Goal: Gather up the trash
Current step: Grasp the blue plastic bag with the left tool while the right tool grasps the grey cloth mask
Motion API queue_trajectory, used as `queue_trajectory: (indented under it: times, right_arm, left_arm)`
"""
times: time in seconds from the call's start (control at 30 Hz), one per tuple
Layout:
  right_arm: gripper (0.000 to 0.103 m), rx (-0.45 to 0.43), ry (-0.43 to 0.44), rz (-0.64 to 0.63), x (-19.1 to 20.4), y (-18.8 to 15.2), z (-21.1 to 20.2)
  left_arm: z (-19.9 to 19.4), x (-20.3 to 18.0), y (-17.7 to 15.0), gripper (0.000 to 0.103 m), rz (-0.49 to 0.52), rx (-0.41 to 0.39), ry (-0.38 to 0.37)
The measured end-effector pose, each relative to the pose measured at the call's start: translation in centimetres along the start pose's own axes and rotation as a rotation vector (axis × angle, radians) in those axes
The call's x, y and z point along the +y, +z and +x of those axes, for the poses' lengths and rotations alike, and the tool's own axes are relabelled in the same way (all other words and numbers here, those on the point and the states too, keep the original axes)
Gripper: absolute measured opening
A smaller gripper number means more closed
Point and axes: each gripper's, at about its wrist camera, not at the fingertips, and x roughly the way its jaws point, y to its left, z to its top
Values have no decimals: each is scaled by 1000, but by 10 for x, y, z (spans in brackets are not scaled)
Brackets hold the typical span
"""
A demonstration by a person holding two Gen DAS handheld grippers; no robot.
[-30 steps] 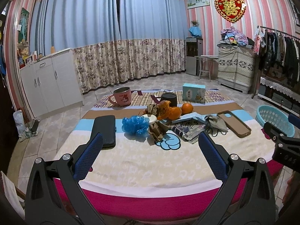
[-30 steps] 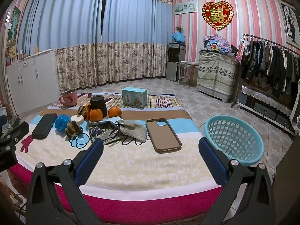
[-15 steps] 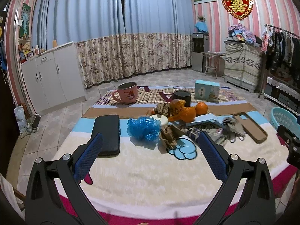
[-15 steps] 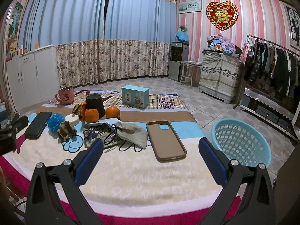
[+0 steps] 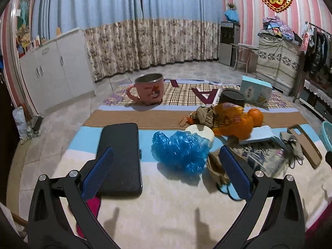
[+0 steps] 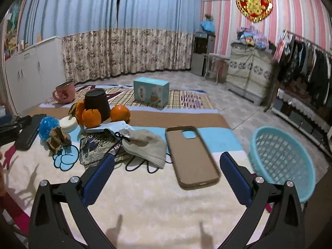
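Observation:
A crumpled blue plastic bag (image 5: 181, 151) lies on the table just ahead of my left gripper (image 5: 166, 172), which is open and empty, its fingers reaching either side of the bag's near edge. A brown crumpled wrapper (image 5: 215, 166) lies right of the bag, and an orange plastic wrapper (image 5: 226, 118) sits behind it. In the right wrist view the blue bag (image 6: 48, 125) and brown wrapper (image 6: 58, 139) lie far left. My right gripper (image 6: 167, 174) hangs open and empty over the table near a brown phone case (image 6: 192, 155). A turquoise basket (image 6: 284, 161) stands off the table's right edge.
A black phone (image 5: 120, 155), pink mug (image 5: 148, 91), white round tub (image 5: 200, 132), black cup (image 6: 97, 103), oranges (image 6: 120, 113), teal box (image 6: 151, 92), grey pouch (image 6: 145, 145) and magazine (image 6: 93, 147) crowd the table. Cabinets stand left, a clothes rack right.
Both grippers have moved forward over the table. The left one has closed in on the blue bag, which now looks much larger; the right one has neared the phone case.

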Motion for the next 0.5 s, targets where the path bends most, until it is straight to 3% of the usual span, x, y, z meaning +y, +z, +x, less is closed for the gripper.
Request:
queue_trajectory:
  times: [0.23, 0.33, 0.4, 0.5]
  right_arm:
    - [99, 67, 6, -13, 3, 3, 28]
    - [99, 69, 31, -12, 5, 4, 32]
    - [99, 71, 29, -34, 10, 6, 34]
    - [99, 76, 51, -46, 13, 7, 37]
  left_arm:
    - [39, -2, -2, 96, 21, 65, -24]
    - [51, -2, -5, 85, 26, 103, -60]
    - [58, -3, -6, 63, 30, 125, -88]
    - [66, -6, -7, 45, 36, 156, -140]
